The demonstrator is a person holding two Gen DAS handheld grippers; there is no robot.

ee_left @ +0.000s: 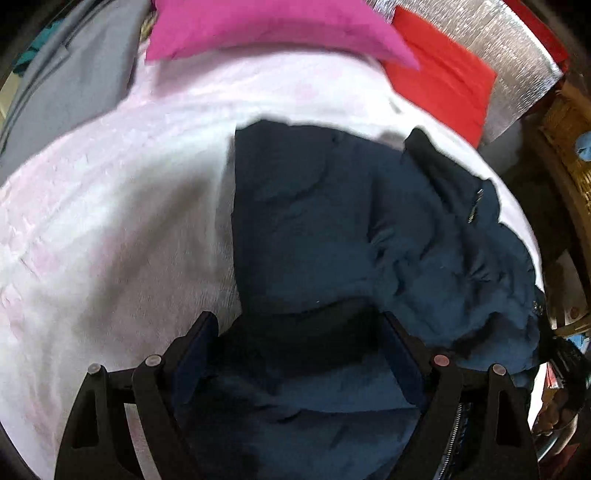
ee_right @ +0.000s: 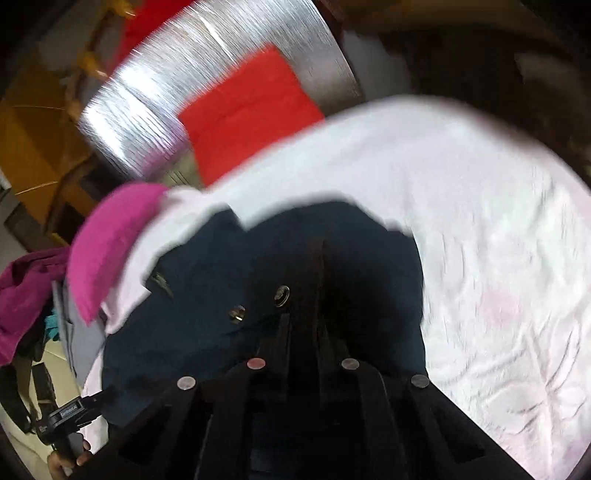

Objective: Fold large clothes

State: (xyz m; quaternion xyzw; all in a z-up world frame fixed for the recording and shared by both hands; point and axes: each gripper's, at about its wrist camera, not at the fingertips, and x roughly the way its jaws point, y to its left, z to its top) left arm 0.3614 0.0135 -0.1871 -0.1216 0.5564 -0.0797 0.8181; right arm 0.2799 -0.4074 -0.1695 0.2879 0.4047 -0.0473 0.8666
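A dark navy jacket (ee_left: 332,221) lies crumpled on a pale pink bedsheet (ee_left: 110,221). My left gripper (ee_left: 299,328) hangs open just above the jacket's near part, one finger on each side of a dark fold and neither pad pressing it. A zipper (ee_left: 458,435) runs by the right finger. In the right wrist view the same jacket (ee_right: 192,332) shows two metal snaps (ee_right: 280,295). My right gripper (ee_right: 319,247) is shut, its fingers pressed together and sunk into the navy cloth, so it appears to pinch a fold. The pinch itself is dark and blurred.
A magenta cushion (ee_left: 258,29) and a red cloth (ee_left: 443,81) lie at the sheet's far edge, before a silver foil surface (ee_left: 509,48). Grey fabric (ee_left: 74,81) is at far left and a wicker basket (ee_left: 565,140) at right. A hand (ee_right: 62,461) holds a black device bottom left.
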